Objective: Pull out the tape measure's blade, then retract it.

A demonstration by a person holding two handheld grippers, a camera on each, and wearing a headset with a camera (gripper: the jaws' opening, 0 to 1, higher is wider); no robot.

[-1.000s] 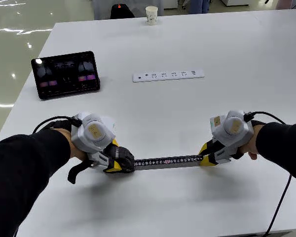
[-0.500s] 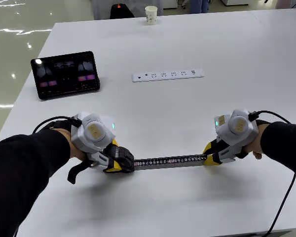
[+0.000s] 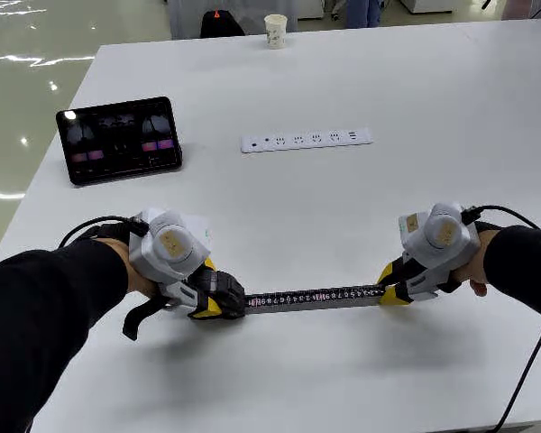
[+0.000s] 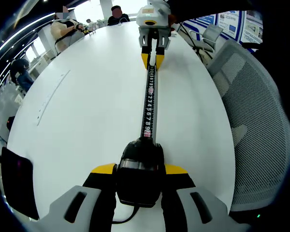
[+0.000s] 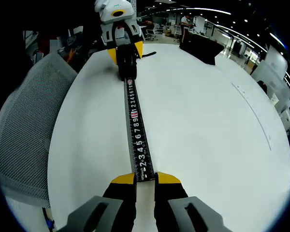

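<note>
A black tape measure case (image 3: 224, 294) sits low over the white table near its front edge, with my left gripper (image 3: 209, 298) shut on it; the same case (image 4: 141, 166) lies between the yellow-tipped fingers in the left gripper view. Its dark numbered blade (image 3: 314, 296) runs out to the right. My right gripper (image 3: 389, 287) is shut on the blade's end. In the right gripper view the blade (image 5: 137, 135) stretches from my right gripper (image 5: 145, 179) to the case (image 5: 126, 58) held by the other gripper.
A dark tablet (image 3: 122, 138) stands at the table's left. A white power strip (image 3: 307, 139) lies across the middle, and a paper cup (image 3: 276, 28) sits at the far edge. A mesh chair (image 4: 258, 121) stands beside the table.
My right gripper has moved right with the blade's end, so more blade is out of the case. The left gripper and case have stayed put.
</note>
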